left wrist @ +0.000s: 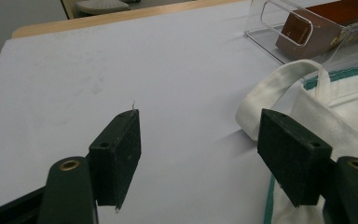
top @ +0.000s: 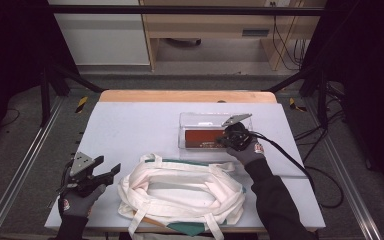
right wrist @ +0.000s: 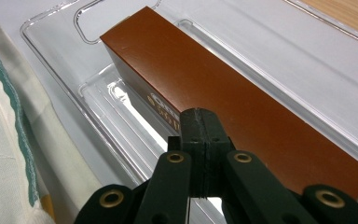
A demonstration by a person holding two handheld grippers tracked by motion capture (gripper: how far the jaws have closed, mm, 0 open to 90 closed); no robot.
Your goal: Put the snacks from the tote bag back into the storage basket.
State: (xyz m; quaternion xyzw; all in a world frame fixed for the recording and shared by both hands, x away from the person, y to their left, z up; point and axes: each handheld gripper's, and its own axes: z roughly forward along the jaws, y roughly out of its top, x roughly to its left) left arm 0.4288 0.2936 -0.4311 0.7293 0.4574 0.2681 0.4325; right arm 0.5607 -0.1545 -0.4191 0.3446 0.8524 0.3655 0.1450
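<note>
A white cloth tote bag (top: 182, 192) with green trim lies open near the table's front edge; its handle (left wrist: 279, 88) shows in the left gripper view. Behind it stands a clear plastic tray (top: 190, 131) holding a long brown box (top: 202, 136) (right wrist: 223, 88). My left gripper (top: 107, 170) (left wrist: 200, 144) hovers left of the bag, jaws wide apart with nothing between them. My right gripper (top: 220, 142) (right wrist: 200, 126) is over the tray's right end, pads pressed together empty just above the brown box.
The pale table top (top: 130, 125) has open room on its left half. A wooden strip (top: 185, 96) runs along the far edge. Cables (top: 300, 165) trail off the right side. Metal rails and dark frames flank the table.
</note>
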